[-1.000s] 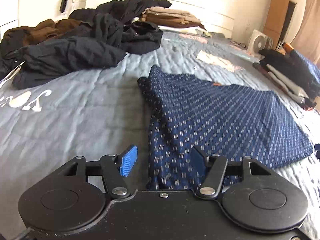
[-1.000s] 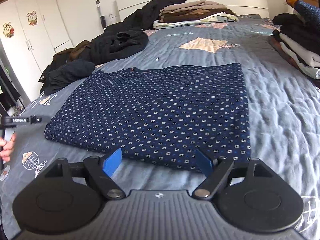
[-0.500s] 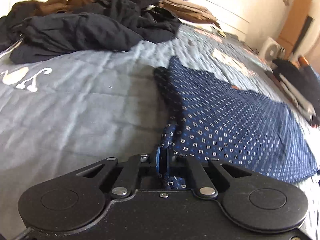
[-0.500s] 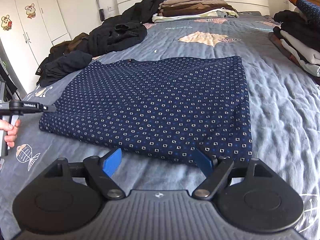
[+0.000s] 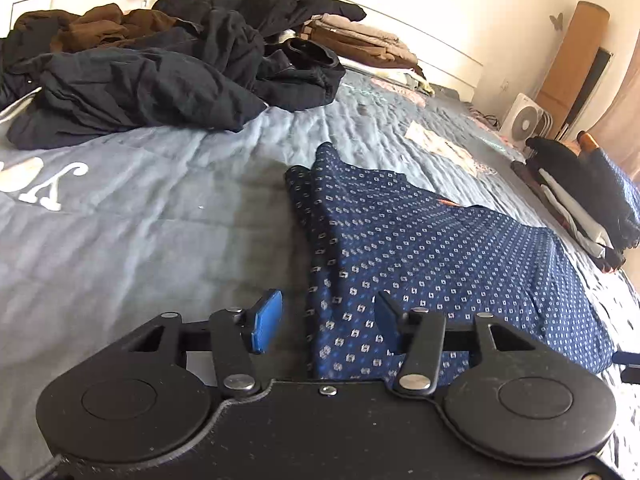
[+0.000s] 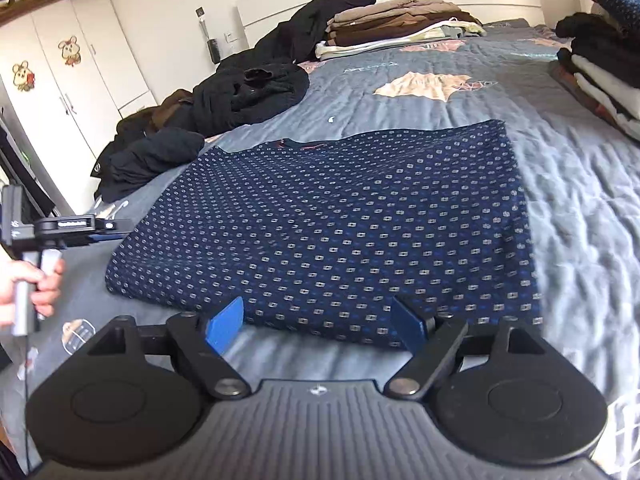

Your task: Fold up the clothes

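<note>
A navy garment with small square dots [image 5: 420, 248] lies folded flat on the grey bedspread [image 5: 140, 208]. My left gripper [image 5: 326, 320] is open at the garment's left edge, and that edge lies loose between its blue pads [image 5: 266, 322]. In the right wrist view the same garment [image 6: 340, 220] spreads across the middle. My right gripper [image 6: 318, 326] is open just short of its near hem, with the right pad close to the cloth. The left gripper [image 6: 80, 226] shows at the left there, held by a hand [image 6: 36, 284].
A heap of black and brown unfolded clothes [image 5: 140, 76] covers the far left of the bed. Folded stacks sit by the headboard [image 6: 400, 24] and along the right edge [image 5: 580, 196]. A white fan [image 5: 524, 120] stands beyond the bed, and a white wardrobe [image 6: 60, 64] at left.
The left gripper shut on the garment's left edge half a second ago and has now opened and let it go. The right gripper has moved closer to the near hem.
</note>
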Demonstrator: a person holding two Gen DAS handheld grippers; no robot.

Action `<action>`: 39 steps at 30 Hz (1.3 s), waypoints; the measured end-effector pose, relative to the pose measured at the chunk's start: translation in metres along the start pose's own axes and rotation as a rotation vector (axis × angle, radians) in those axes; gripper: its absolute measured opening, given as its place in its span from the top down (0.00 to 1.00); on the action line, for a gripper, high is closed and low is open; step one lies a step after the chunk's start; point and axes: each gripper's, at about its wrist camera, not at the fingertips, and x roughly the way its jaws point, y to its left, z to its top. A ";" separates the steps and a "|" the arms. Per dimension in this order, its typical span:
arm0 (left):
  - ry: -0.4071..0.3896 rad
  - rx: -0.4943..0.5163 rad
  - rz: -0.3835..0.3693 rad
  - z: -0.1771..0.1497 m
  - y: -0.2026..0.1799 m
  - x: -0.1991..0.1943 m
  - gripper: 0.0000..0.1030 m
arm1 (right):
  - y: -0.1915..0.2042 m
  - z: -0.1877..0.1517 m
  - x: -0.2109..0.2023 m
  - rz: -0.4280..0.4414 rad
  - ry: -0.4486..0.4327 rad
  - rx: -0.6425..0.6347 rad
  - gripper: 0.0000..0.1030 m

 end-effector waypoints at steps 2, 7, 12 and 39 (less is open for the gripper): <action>0.011 0.006 -0.008 0.005 0.001 0.010 0.50 | 0.004 -0.003 0.002 0.007 0.006 -0.002 0.22; 0.009 -0.041 -0.077 0.014 0.011 0.028 0.73 | 0.010 -0.006 0.003 0.005 0.011 -0.029 0.22; -0.012 -0.119 -0.098 0.014 0.022 0.034 0.93 | 0.005 -0.007 0.005 -0.002 0.014 -0.028 0.22; -0.022 -0.269 -0.130 0.067 0.020 0.072 0.51 | -0.038 0.010 -0.018 -0.052 -0.047 0.079 0.22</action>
